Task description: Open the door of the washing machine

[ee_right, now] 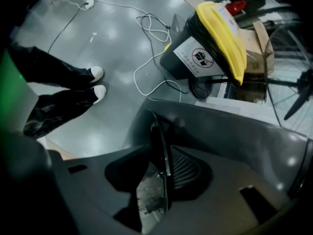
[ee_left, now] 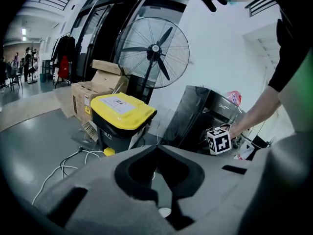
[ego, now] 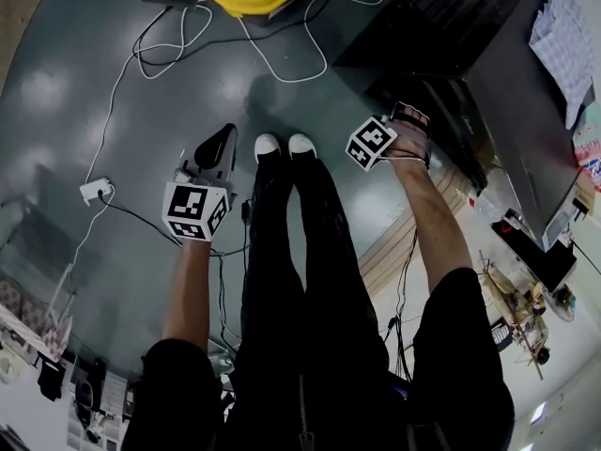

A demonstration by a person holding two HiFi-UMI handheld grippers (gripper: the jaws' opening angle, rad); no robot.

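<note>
Door edge (ee_right: 162, 156) of the washing machine (ego: 488, 73) sits clamped in my right gripper (ee_right: 157, 127); my left gripper (ee_left: 157, 150) hangs closed, holding nothing.

Dim, fisheye-warped, dark vignetted corners, patchy glare

The left gripper (ee_left: 157, 148) is being held with its jaws closed together on nothing, while beyond it the right gripper (ee_left: 218, 140) is being held at the dark washing machine (ee_left: 194, 109), beside a yellow-lidded bin (ee_left: 122, 109).
</note>
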